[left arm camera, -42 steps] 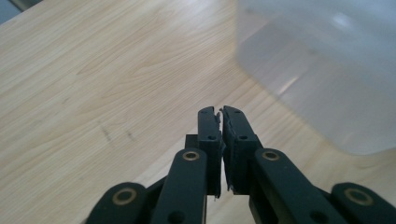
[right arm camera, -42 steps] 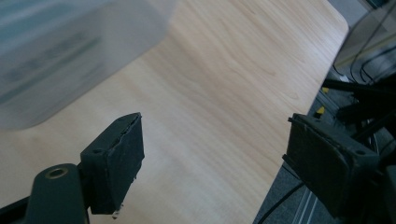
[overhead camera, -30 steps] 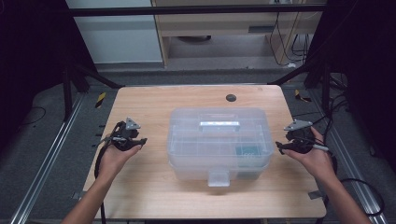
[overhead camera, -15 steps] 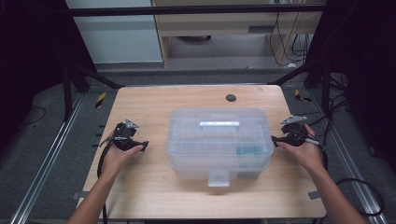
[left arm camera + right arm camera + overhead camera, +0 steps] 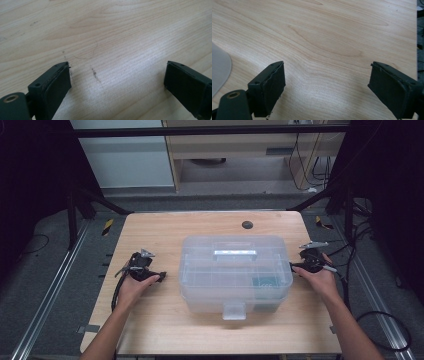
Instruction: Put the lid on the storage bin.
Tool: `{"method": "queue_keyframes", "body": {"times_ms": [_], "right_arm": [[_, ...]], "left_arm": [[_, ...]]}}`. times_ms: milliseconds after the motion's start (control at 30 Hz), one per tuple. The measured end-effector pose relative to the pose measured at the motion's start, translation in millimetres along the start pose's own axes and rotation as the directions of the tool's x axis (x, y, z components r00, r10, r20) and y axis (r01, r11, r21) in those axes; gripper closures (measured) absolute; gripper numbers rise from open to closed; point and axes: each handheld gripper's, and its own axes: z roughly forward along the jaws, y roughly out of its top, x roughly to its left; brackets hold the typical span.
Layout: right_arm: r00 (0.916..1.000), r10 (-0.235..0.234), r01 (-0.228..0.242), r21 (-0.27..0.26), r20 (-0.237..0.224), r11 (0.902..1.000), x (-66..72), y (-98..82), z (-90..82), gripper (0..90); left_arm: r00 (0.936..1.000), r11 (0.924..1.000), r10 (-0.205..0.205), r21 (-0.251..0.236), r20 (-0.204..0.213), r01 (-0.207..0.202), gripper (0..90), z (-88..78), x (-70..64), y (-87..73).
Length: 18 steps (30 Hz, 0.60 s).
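Pale wood table under me, dark room all round it, and dead centre of the high view sits a clear plastic box with a lid, a handle along its top and a latch at its near edge. Something small and teal shows through the wall at lower right.

I'm judging this box as light and stiff but slick: smooth plastic walls, rounded corners, little for rubber pads to bite. The walls probably flex if squeezed hard. My best holds look like the top handle for lifting, or the latch tab if the lid is to come up.

My left gripper sits at middle left of the high view, near the box but apart from it, jaws spread with nothing between. My right gripper is at middle right, tips just beside the box's side; touching or not, I can't tell. Its jaws are spread too.

Left gripper view gives me bare wood grain and faint scuffs that the high view misses. Right gripper view catches a pale rounded edge at far left, likely the box's corner.
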Motion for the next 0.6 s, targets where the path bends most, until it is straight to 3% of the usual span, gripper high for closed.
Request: {"method": "queue_keyframes", "body": {"times_ms": [267, 333, 400, 600], "right_arm": [[0.9985, 0.054, -0.054, -0.019, -0.01, 0.9984, 1.3, -4.5, 8.0, 12.4], [0.9976, 0.068, -0.068, -0.039, -0.009, 0.9969, 1.3, -8.1, 10.4, 10.6], [0.9966, 0.082, -0.082, -0.052, -0.006, 0.9952, 2.9, -9.7, 10.2, 10.2], [0.9889, 0.136, -0.134, -0.027, 0.06, 0.9906, 11.7, -10.1, 10.9, 0.3]], "left_arm": [[0.9986, 0.9969, -0.048, -0.062, 0.024, 0.049, 2.0, 7.4, -0.2, -4.9], [0.9982, 0.9939, -0.059, -0.092, 0.01, 0.06, 0.4, 8.9, -1.9, -7.3], [0.9981, 0.9938, -0.062, -0.092, 0.009, 0.062, 0.3, 8.9, -2.0, -7.3], [0.998, 0.9938, -0.061, -0.092, 0.012, 0.062, 0.0, 9.1, -2.0, -7.2]]}}
